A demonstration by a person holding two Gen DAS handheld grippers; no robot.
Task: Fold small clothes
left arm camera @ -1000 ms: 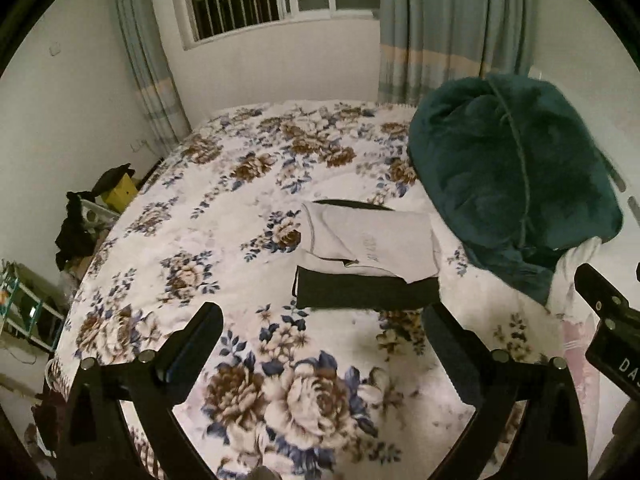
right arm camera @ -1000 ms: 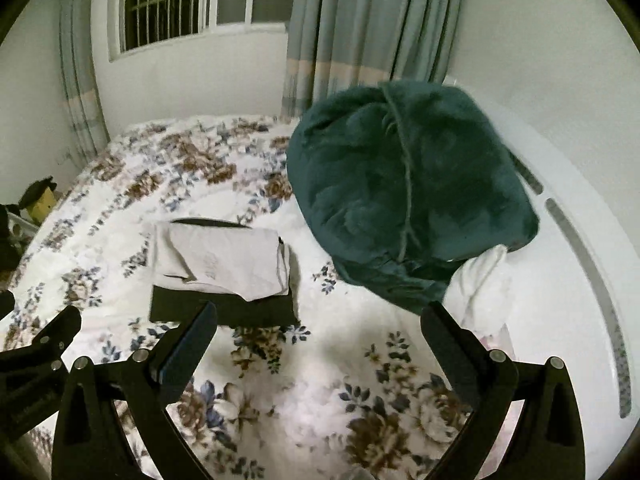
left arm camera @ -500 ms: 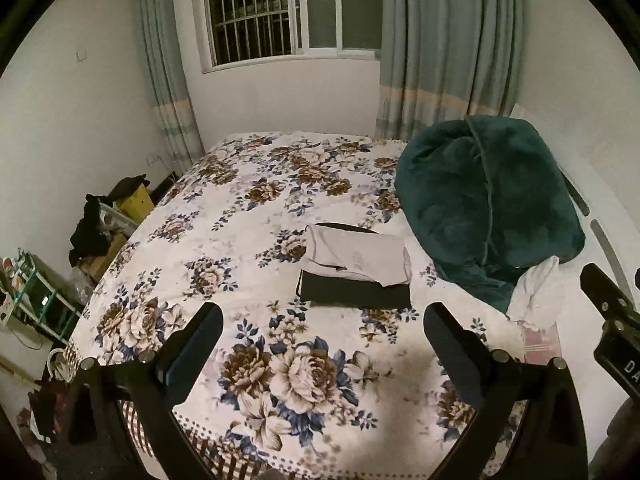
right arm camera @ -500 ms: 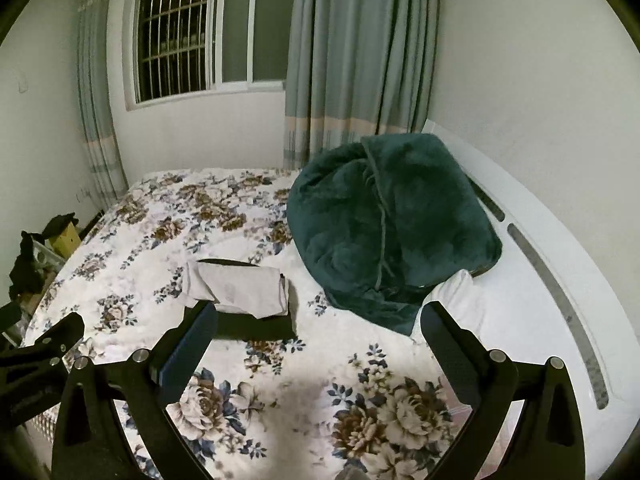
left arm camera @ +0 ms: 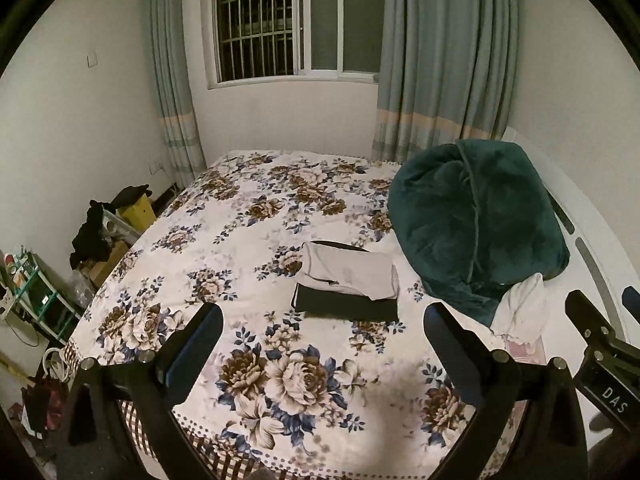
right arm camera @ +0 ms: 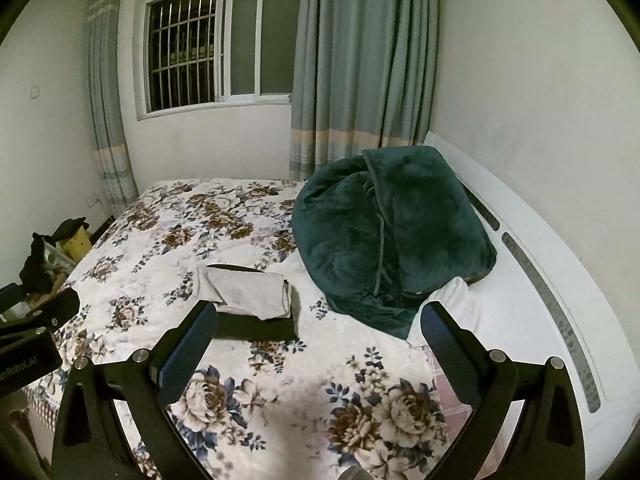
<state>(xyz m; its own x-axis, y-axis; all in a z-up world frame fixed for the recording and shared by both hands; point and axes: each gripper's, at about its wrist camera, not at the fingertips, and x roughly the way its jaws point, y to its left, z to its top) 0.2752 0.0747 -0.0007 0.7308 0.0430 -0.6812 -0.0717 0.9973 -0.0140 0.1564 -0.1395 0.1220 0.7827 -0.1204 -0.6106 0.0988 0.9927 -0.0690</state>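
Hovering above the near edge of the bed, the left gripper [left arm camera: 322,330] has its jaws spread wide with nothing between them, and only the floral bedspread [left arm camera: 248,224] shows in the gap. The right gripper [right arm camera: 318,328] is set the same way, jaws wide apart and empty, over the same flowered cover. Each tool shows at the edge of the other's view: the right one at the far right of the left wrist view, the left one at the far left of the right wrist view.

Beyond the left gripper's fingertips, roughly centred between its jaws, lies the folded pale grey garment [left arm camera: 352,274]. It rests on top of a folded black garment [left arm camera: 346,308], whose near edge sticks out from under it. In the right wrist view the same stack sits ahead of the left jaw, whose tip overlaps the stack's near left corner in the picture.

Past the right jaw of either gripper, a bulky dark green blanket [left arm camera: 476,224] is heaped up, with a white cloth [left arm camera: 520,306] bunched at its near side. The white headboard [right arm camera: 532,240] curves along behind it.

Off beyond the left jaw, beside the bed, a yellow box [left arm camera: 137,213] sits among dark clutter. Farthest away, a barred window [left arm camera: 296,20] is flanked by grey-blue curtains [left arm camera: 444,56].
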